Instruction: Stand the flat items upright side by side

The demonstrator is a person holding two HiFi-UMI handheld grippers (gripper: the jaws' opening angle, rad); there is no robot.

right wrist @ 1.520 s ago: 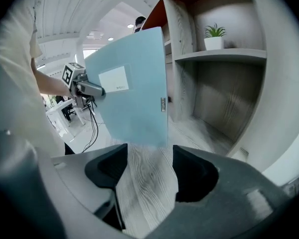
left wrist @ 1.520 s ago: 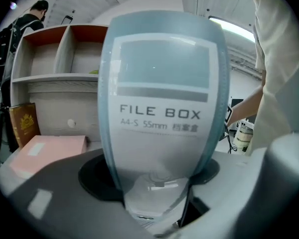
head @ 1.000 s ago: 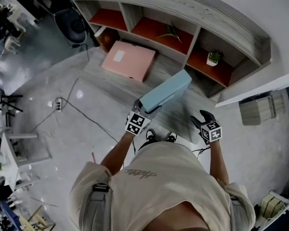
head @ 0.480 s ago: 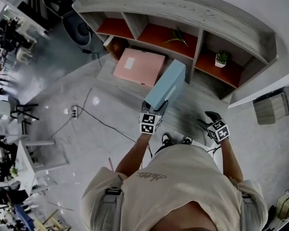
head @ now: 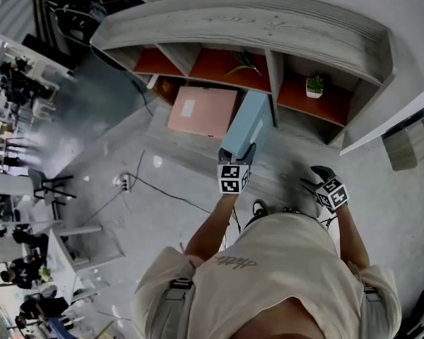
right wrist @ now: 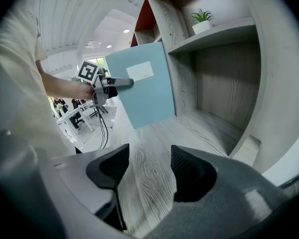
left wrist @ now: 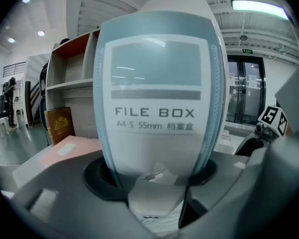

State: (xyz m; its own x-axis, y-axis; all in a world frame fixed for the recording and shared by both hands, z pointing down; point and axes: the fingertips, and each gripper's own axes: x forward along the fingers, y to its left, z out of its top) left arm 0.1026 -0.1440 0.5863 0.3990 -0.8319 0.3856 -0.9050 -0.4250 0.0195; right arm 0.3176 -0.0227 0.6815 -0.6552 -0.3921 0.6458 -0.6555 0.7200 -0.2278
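Observation:
My left gripper (head: pixel 242 154) is shut on the spine of a light blue file box (head: pixel 246 124), which stands on edge, lifted above the wooden platform (head: pixel 198 154). The left gripper view looks straight at the spine of this blue file box (left wrist: pixel 157 93), labelled FILE BOX, wedged between the jaws of that left gripper (left wrist: pixel 157 176). A pink file box (head: pixel 201 111) lies flat on the platform left of it. My right gripper (head: pixel 316 176) hovers open over the platform's right part. In the right gripper view the right gripper (right wrist: pixel 147 171) has nothing between its jaws and the blue box (right wrist: pixel 144 83) hangs ahead.
A wooden shelf unit (head: pixel 254 27) with orange-backed compartments stands behind the platform. One compartment holds a small potted plant (head: pixel 313 85), another a brown book (left wrist: pixel 59 124). A cable (head: pixel 162 189) and power strip (head: pixel 124 182) lie on the floor at the left.
The left gripper has swung the blue file box from a slanted, flatter pose to standing on edge, pointing toward the shelf. The right gripper has barely moved. The camera view has shifted.

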